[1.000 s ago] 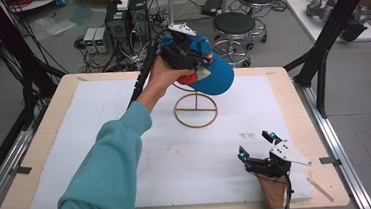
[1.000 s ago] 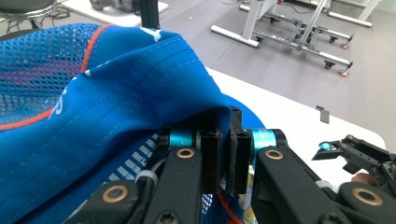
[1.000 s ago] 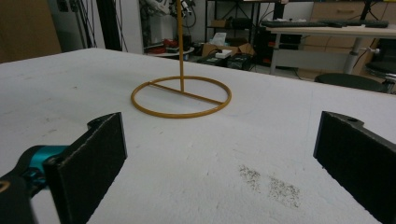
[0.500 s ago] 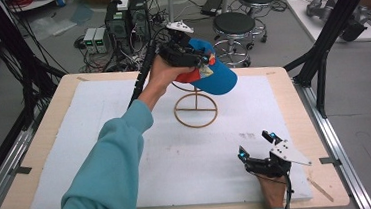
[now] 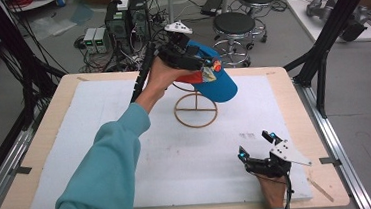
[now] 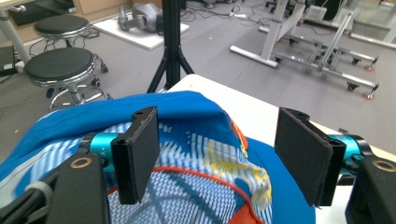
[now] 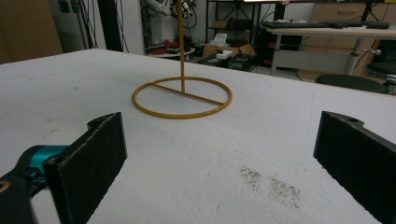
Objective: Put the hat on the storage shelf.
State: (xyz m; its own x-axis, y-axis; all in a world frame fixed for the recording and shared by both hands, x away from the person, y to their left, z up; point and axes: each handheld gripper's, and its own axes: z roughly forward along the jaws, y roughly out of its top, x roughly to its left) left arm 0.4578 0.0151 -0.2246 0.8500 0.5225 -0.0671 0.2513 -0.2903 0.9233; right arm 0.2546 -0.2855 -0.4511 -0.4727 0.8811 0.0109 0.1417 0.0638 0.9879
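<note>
One blue cap (image 5: 214, 77) sits raised over the wire stand (image 5: 195, 109) near the worktop's (image 5: 51, 145) far edge. The left claw (image 6: 224, 158) view shows what the high view blurs: its jaws spread wide above the cap's patterned crown, gripping nothing. The right claw (image 7: 219, 163) view shows the stand's ring flat on the white sheet (image 7: 187, 154), post upright. The right claw, near the worktop's near right corner, gapes wide, empty.
</note>
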